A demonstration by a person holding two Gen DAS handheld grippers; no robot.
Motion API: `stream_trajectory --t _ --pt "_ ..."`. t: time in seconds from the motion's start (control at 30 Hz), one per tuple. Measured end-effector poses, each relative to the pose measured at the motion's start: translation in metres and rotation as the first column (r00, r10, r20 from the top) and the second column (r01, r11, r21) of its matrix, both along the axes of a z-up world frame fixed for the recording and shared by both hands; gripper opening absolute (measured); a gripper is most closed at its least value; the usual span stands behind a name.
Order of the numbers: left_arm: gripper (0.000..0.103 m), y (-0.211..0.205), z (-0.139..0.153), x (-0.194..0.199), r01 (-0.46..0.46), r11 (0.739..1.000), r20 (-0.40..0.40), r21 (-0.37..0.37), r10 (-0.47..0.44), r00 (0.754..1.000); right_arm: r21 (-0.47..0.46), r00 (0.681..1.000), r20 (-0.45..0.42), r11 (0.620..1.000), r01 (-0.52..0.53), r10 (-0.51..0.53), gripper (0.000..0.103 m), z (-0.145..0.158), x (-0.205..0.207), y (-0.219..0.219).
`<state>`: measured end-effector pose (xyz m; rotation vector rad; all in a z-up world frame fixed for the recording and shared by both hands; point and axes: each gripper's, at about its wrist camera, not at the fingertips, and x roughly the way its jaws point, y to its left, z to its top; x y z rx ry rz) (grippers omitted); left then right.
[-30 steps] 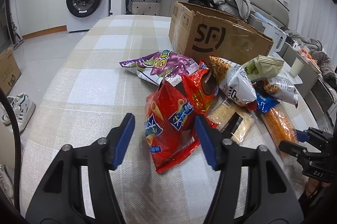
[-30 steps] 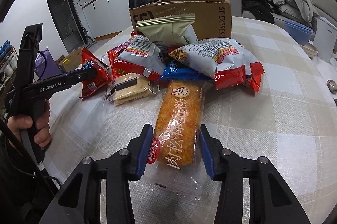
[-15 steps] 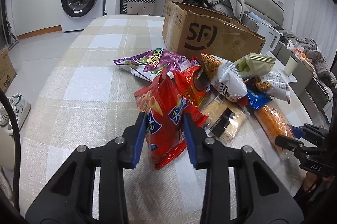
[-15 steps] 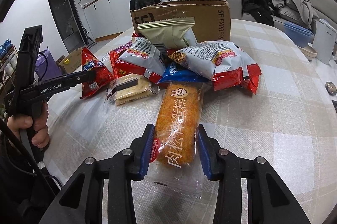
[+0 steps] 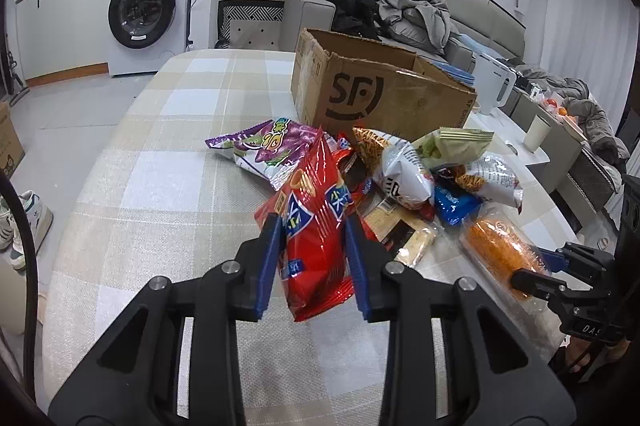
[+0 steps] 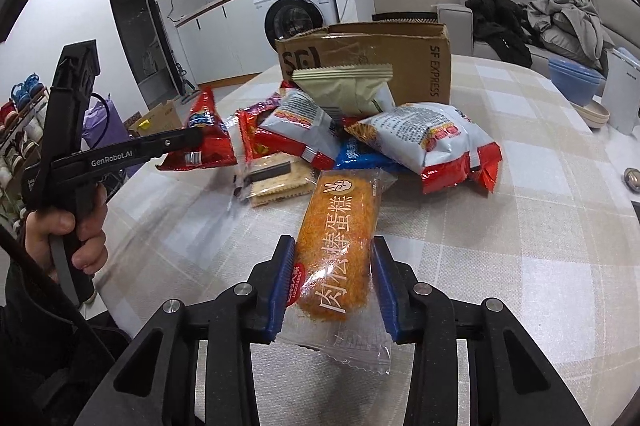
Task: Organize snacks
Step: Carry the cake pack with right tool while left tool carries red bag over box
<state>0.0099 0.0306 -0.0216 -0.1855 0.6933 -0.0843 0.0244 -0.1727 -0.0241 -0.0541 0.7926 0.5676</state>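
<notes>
My left gripper (image 5: pixel 314 250) is shut on a red snack bag (image 5: pixel 316 226) and holds it lifted off the table, tilted up; it also shows in the right wrist view (image 6: pixel 204 137). My right gripper (image 6: pixel 332 278) is shut on an orange cake bar in clear wrap (image 6: pixel 340 246), raised a little above the table; the bar also shows in the left wrist view (image 5: pixel 496 246). A pile of snack bags (image 6: pixel 360 137) lies in front of an open SF cardboard box (image 5: pixel 384 93).
A checked tablecloth covers the table (image 5: pixel 168 177). A purple bag (image 5: pixel 268 145) lies left of the pile. A white kettle (image 5: pixel 492 85) and a cup (image 5: pixel 538 137) stand at the right. A blue bowl (image 6: pixel 576 77) sits at the table's far right.
My left gripper closed on the red bag and lifted it up from the table. My right gripper tightened on the orange cake bar and raised it slightly.
</notes>
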Motion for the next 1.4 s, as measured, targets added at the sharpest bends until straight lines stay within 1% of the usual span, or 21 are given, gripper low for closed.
stream_trajectory --t 0.07,0.27,0.4,0.47,0.53,0.6,0.67,0.73,0.83,0.9,1.07,1.4 --pt "0.027 0.0 0.001 0.0 0.003 1.0 0.003 0.004 -0.003 1.0 0.004 1.0 0.018 1.0 -0.006 0.006 0.038 0.004 -0.002 0.001" --pt "0.027 -0.006 -0.007 0.002 0.022 0.999 -0.025 0.025 -0.021 0.999 0.003 0.999 0.03 1.0 -0.017 0.017 0.038 0.008 -0.005 0.004" --pt "0.028 -0.013 -0.013 0.005 0.039 0.997 -0.054 0.061 -0.035 0.998 0.002 0.999 0.032 1.0 -0.018 0.018 0.038 0.008 -0.005 0.004" --pt "0.031 -0.014 -0.019 0.01 0.043 0.997 -0.077 0.065 -0.038 0.996 0.001 0.999 0.035 1.0 -0.019 0.019 0.038 0.009 -0.006 0.004" --pt "0.041 -0.015 -0.027 0.014 0.044 0.997 -0.114 0.062 -0.037 0.993 0.0 0.999 0.036 1.0 -0.021 0.021 0.038 0.008 -0.007 0.004" --pt "0.042 -0.017 -0.032 0.015 0.052 0.997 -0.124 0.056 -0.045 0.991 0.0 0.999 0.036 1.0 -0.02 0.02 0.038 0.008 -0.007 0.004" --pt "0.042 -0.018 -0.033 0.015 0.056 0.997 -0.118 0.061 -0.048 0.992 0.002 0.999 0.037 1.0 -0.021 0.021 0.038 0.009 -0.008 0.004" --pt "0.035 -0.018 -0.031 0.014 0.066 0.997 -0.105 0.045 -0.061 0.993 0.002 0.999 0.041 1.0 -0.021 0.021 0.038 0.009 -0.008 0.005" --pt "0.031 -0.019 -0.026 0.011 0.077 0.996 -0.084 0.037 -0.074 0.994 0.006 0.999 0.047 1.0 -0.022 0.021 0.038 0.01 -0.01 0.005" --pt "0.03 -0.021 -0.023 0.009 0.086 0.996 -0.075 0.029 -0.083 0.994 0.009 0.998 0.052 1.0 -0.022 0.022 0.038 0.011 -0.011 0.004" --pt "0.029 -0.023 -0.007 0.0 0.099 0.995 -0.021 0.012 -0.099 0.995 0.03 0.997 0.08 0.999 -0.027 0.024 0.038 0.017 -0.016 0.002" --pt "0.03 -0.025 0.027 -0.015 0.09 0.996 0.05 0.016 -0.091 0.995 0.077 0.99 0.138 0.997 -0.029 0.018 0.038 0.038 -0.016 -0.001"
